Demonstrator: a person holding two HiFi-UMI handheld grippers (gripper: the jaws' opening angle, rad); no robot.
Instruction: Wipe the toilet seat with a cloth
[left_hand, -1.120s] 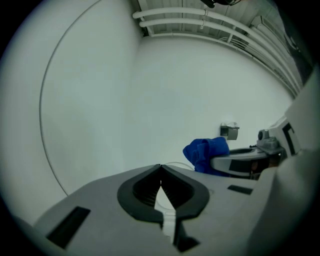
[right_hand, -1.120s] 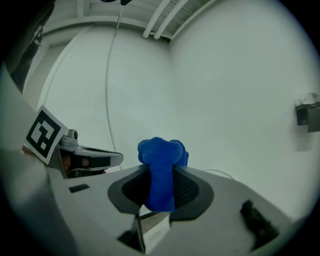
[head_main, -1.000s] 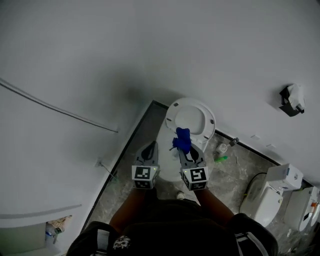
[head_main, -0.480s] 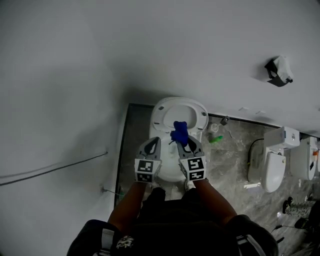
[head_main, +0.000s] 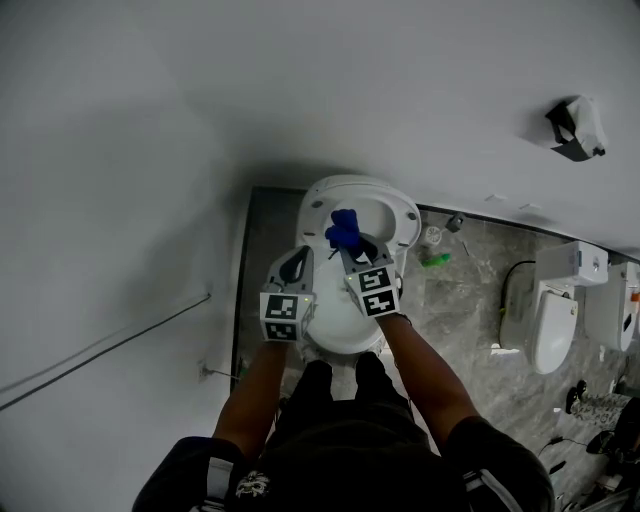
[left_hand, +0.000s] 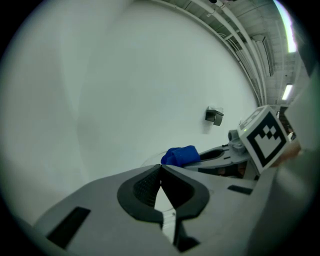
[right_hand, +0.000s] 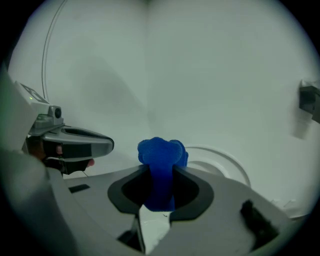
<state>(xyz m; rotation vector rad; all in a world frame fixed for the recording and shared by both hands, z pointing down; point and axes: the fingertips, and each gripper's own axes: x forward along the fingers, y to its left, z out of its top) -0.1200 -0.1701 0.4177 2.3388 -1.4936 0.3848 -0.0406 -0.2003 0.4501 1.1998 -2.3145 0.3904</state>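
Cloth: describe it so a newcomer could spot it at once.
Find the white toilet by the wall, straight ahead of the person. Above it, the right gripper pinches a bunched cloth. It is the only bright blue thing among white and grey.

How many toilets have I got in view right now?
3. The centre toilet stands against the wall. The second toilet is on the floor to its right. The third toilet is cut off at the right edge. More may lie beyond the frame.
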